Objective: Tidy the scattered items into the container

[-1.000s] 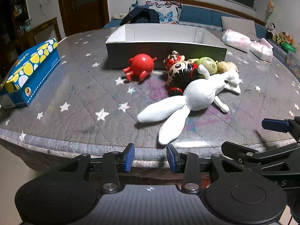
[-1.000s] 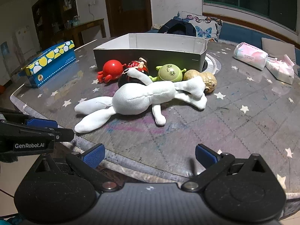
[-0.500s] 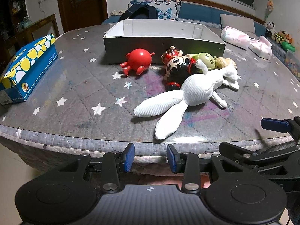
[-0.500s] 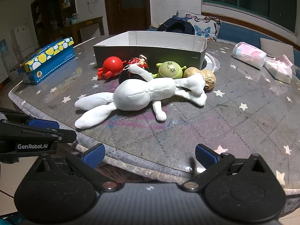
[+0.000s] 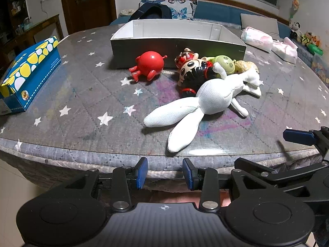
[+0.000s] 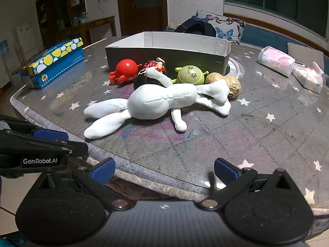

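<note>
A white plush rabbit [image 5: 213,98] [image 6: 156,103] lies flat on the star-patterned table, in front of the other toys. Behind it lie a red round toy [image 5: 150,63] [image 6: 125,70], a black-haired doll [image 5: 192,70] [image 6: 152,70], a green round toy [image 5: 224,63] [image 6: 190,75] and a peanut toy [image 5: 246,66] [image 6: 228,83]. The grey open box [image 5: 176,49] [image 6: 164,58] stands just behind them. My left gripper [image 5: 165,173] hangs open at the table's near edge, nothing between its pads. My right gripper [image 6: 164,170] is open wider, also short of the toys.
A blue and yellow tissue box [image 5: 28,72] [image 6: 55,61] lies at the table's left. Soft tissue packs [image 5: 257,39] [image 6: 275,60] sit at the far right. The two grippers are side by side, the left gripper's finger [image 6: 49,134] close to my right one.
Both views have shifted slightly, showing the table from a little farther back. The toys lie as before, and both pairs of jaws keep the same gap.
</note>
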{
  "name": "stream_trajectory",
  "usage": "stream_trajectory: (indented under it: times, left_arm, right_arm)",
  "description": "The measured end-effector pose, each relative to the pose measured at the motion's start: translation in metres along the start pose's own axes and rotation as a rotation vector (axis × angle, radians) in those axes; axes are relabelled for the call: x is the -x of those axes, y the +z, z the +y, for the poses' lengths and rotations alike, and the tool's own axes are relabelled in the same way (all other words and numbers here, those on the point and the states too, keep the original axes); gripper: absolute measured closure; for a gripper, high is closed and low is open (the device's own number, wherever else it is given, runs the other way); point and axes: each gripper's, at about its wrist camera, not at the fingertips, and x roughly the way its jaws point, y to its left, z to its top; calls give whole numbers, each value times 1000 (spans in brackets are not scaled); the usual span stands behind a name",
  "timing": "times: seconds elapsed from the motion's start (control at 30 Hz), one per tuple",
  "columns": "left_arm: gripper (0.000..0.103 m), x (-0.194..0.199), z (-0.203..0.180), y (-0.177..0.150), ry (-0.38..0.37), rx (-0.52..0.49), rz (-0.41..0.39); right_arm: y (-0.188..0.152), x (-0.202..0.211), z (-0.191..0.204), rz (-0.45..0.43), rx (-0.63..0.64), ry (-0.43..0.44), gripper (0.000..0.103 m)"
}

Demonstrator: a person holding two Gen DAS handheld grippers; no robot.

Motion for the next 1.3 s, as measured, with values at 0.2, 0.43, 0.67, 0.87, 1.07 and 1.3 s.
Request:
stream_trajectory:
  times: [0.2,0.43,0.67,0.87,1.07,1.3]
  left_arm:
    - [64,-1,0,0,-1,1,3]
    - [64,-3,0,2,-1,0,11]
    - [64,-4,-1,3,3,-3,14]
    - [64,-5,-2,4,5,-2,19]
    - [64,-5,-1,5,7,-3,18]
    - [65,-4,-1,7,13,-8,14]
  right_arm:
    - [1,-3,-1,1,-2,3,0]
    - [2,-5,0,6,-7,8,0]
    - [3,-6,4,8,-10,9,0]
    - [3,-6,6,8,-11,11,0]
    - [4,-6,9,8,-14,14,0]
    - [7,-6,11,6,-12,13,0]
